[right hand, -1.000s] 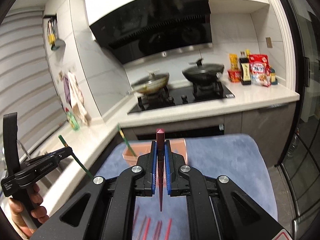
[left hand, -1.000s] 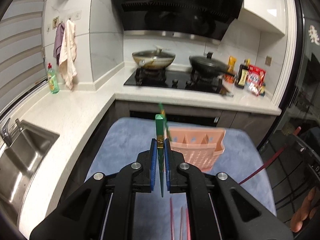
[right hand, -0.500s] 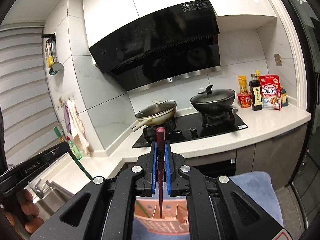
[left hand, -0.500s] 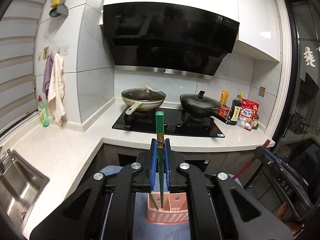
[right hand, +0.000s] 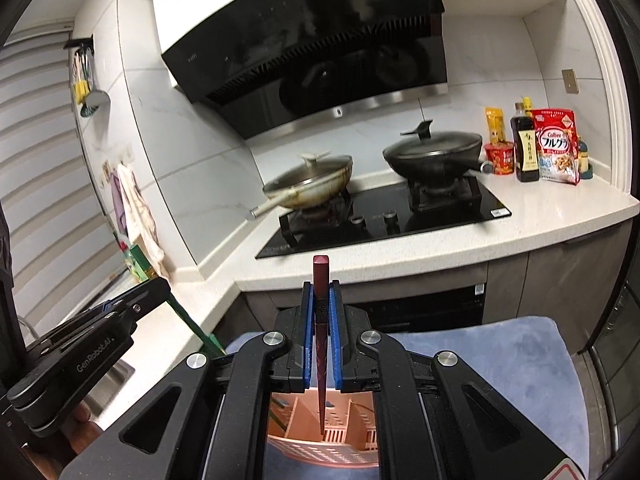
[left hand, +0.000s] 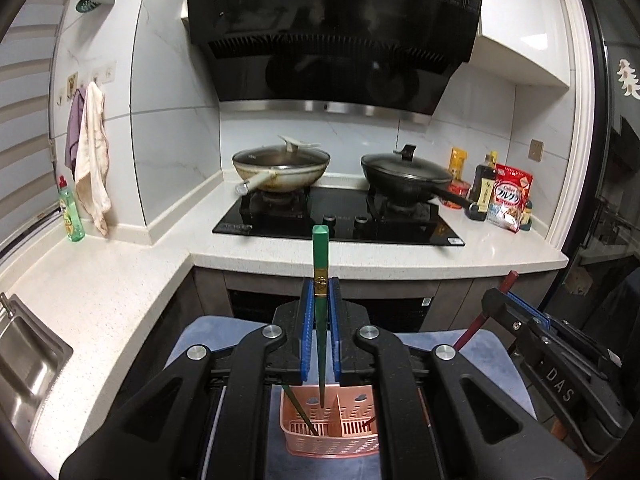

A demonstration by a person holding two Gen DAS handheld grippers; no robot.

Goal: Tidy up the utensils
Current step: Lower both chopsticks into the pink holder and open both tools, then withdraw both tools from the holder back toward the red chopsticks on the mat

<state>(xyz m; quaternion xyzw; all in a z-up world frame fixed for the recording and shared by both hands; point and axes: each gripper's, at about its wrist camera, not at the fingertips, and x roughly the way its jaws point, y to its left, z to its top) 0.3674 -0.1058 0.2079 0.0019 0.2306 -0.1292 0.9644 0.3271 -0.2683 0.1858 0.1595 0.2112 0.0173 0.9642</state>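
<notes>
My left gripper (left hand: 320,300) is shut on a green chopstick (left hand: 320,264), held upright with its tip over the left compartment of the pink utensil basket (left hand: 296,442). One green chopstick (left hand: 298,410) leans in that compartment. My right gripper (right hand: 320,304) is shut on a dark red chopstick (right hand: 320,280), upright, tip over the pink basket (right hand: 352,412). The right gripper also shows in the left wrist view (left hand: 516,320), and the left gripper in the right wrist view (right hand: 104,320).
The basket stands on a blue mat (left hand: 480,344) in front of a white counter (left hand: 120,280). A black hob (left hand: 340,220) carries two lidded pans. Bottles and food packs (left hand: 504,200) stand at the right. A steel sink (left hand: 24,360) lies at the left.
Both grippers have tilted up to hold their chopsticks vertical and moved over the basket. The chopstick tips now hang just above the basket compartments.
</notes>
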